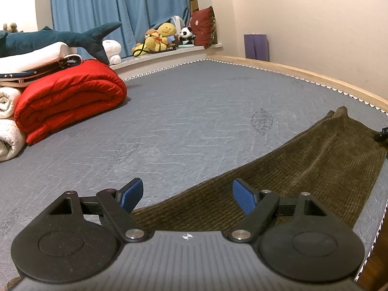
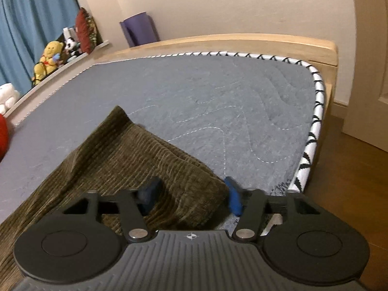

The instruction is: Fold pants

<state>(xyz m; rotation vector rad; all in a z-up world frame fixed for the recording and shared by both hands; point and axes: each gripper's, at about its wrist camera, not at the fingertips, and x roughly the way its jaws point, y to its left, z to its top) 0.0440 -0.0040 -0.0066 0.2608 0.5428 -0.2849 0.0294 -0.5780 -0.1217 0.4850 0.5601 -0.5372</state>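
Corduroy pants lie flat near the bed edge | right fingers part-open, straddling the corner, not yet pinching | left fingers spread wide above cloth | risk: catching one layer only, fold slides off.

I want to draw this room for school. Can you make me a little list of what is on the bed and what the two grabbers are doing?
pants: brown corduroy pants, flat near the bed's edge
bed: grey quilted mattress
blanket: red folded quilt, far from the pants
left gripper: open over one end of the pants
right gripper: open, its blue pads astride a corner of the pants
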